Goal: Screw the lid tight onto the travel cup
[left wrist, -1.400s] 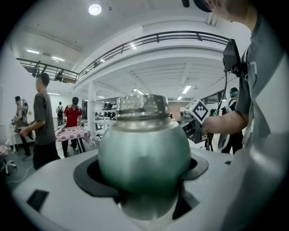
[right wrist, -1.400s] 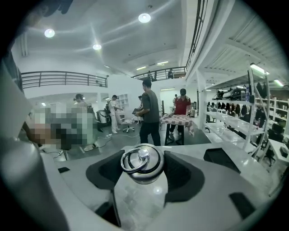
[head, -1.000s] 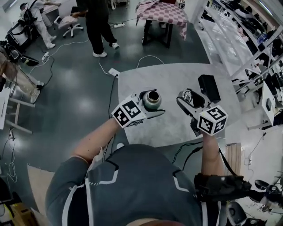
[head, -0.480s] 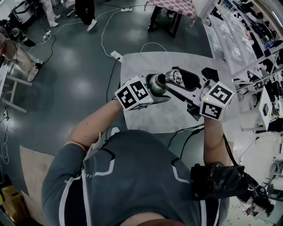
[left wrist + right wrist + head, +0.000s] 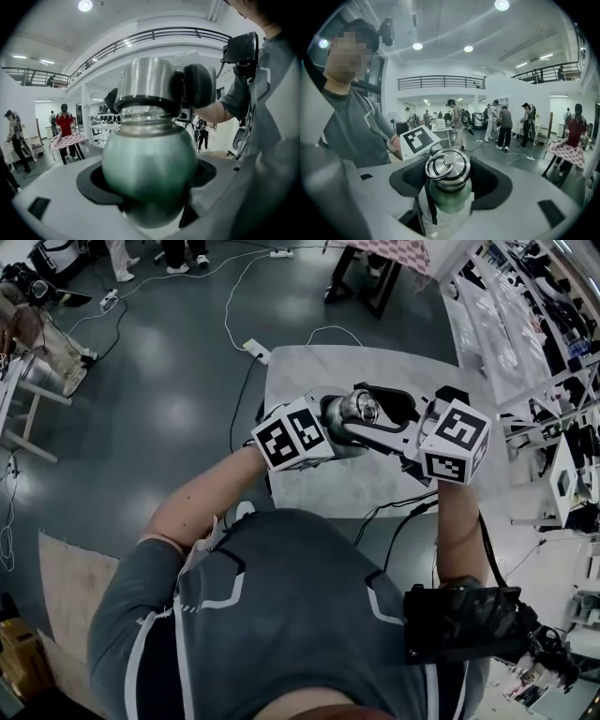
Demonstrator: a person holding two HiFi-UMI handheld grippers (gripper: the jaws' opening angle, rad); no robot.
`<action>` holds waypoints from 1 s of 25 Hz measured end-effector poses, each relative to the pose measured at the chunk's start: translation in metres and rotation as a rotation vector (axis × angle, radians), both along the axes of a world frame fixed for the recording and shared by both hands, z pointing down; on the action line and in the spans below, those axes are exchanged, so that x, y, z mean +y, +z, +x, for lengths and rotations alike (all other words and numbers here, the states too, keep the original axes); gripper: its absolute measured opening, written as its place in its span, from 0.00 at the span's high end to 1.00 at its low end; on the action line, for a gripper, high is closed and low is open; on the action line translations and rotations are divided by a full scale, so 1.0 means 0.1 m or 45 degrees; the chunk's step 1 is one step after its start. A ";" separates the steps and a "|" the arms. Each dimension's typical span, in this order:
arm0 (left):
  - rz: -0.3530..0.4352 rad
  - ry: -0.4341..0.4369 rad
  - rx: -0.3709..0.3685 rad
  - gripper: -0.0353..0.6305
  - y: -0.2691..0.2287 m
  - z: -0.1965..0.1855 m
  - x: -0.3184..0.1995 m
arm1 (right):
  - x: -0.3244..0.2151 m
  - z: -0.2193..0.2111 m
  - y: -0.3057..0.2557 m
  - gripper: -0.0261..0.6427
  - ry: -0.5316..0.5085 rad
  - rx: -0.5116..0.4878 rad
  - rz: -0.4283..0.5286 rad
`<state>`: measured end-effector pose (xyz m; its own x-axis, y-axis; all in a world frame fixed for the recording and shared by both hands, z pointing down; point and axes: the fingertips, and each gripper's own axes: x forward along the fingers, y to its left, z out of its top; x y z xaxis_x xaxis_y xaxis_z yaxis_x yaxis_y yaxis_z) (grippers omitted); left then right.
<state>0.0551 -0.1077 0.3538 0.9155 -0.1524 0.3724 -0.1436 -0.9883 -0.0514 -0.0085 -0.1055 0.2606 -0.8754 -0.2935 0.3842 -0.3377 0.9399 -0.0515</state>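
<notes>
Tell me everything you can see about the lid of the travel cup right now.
The lid is a shiny, steel-looking round cap with a dark band around its lower rim and a wire ring lying flat on top. It sits roughly upright on the neck of the green travel cup, with neck threads showing beneath it, so it is not fully screwed down. The right gripper clamps its sides with dark pads, while the left gripper holds the cup body below.
</notes>
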 end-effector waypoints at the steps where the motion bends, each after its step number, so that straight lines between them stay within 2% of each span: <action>1: 0.001 0.006 0.000 0.35 0.00 -0.01 0.02 | 0.02 -0.02 0.01 0.53 -0.015 0.008 -0.002; 6: 0.006 0.032 -0.005 0.35 0.04 -0.02 0.10 | 0.09 -0.05 0.08 0.53 -0.079 0.051 -0.003; 9: 0.004 0.033 -0.018 0.35 0.05 -0.02 0.09 | 0.07 -0.04 0.08 0.53 -0.052 0.017 -0.042; 13: 0.019 -0.035 -0.065 0.35 0.15 -0.01 -0.03 | -0.03 0.01 0.18 0.53 0.053 0.052 -0.038; 17: 0.024 -0.105 -0.104 0.35 0.27 -0.03 -0.08 | -0.09 0.02 0.28 0.53 0.195 0.017 -0.091; 21: 0.048 -0.117 -0.139 0.35 0.33 -0.03 -0.11 | -0.12 0.07 0.32 0.53 0.308 0.010 -0.106; 23: 0.036 -0.084 -0.119 0.35 0.28 -0.01 -0.08 | -0.10 0.07 0.28 0.53 0.293 -0.006 -0.107; 25: -0.003 -0.017 -0.070 0.35 0.16 0.00 0.01 | -0.04 0.04 0.17 0.53 0.217 -0.051 -0.097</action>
<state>0.0555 -0.1071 0.3702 0.8914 -0.1637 0.4227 -0.1540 -0.9864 -0.0573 -0.0041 -0.1090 0.2777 -0.8306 -0.4100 0.3769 -0.4877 0.8622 -0.1369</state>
